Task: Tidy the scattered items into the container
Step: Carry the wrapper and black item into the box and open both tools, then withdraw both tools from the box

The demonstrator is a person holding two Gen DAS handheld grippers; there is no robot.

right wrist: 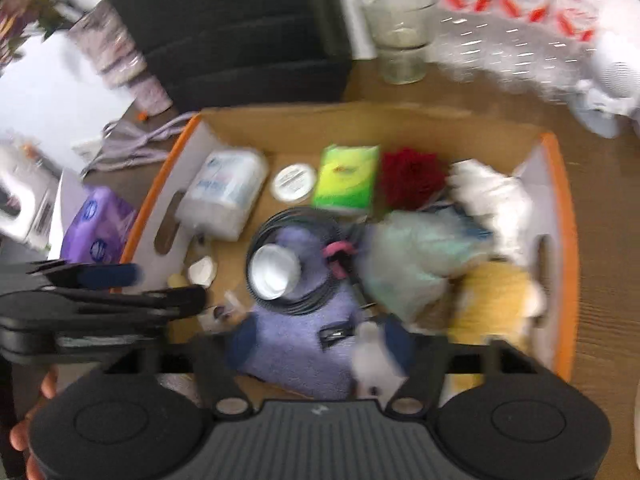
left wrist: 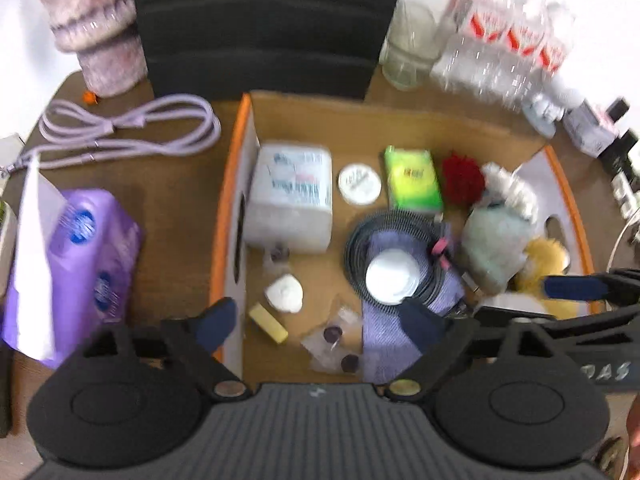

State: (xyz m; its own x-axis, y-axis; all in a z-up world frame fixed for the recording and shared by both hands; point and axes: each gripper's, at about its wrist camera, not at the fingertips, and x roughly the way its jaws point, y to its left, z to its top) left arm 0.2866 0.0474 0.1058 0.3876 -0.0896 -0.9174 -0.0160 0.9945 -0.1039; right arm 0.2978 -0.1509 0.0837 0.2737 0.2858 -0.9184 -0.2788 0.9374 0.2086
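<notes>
2 grippers: both hang over the cardboard box (left wrist: 400,120), pointing steeply down into it.
Left gripper (left wrist: 320,322): jaws spread wide, nothing between the blue pads; 1 pad sits over the box's left wall.
Right gripper (right wrist: 320,346): jaws spread wide, gripping nothing, above the purple cloth (right wrist: 296,344).
Box contents: white wipes pack (left wrist: 290,196), round white lid (left wrist: 359,183), green packet (left wrist: 412,180), red pompom (left wrist: 462,178), coiled black cable (left wrist: 394,236) around a white cup (left wrist: 392,278), yellow eraser (left wrist: 268,323), pale fluffy cloths at the right side.
Outside the box: purple tissue pack (left wrist: 80,264) and lilac cable (left wrist: 128,128) lie on the wooden table (left wrist: 176,200) to the left.
Behind: glass jar (right wrist: 400,36), bottled water pack (left wrist: 508,36).
</notes>
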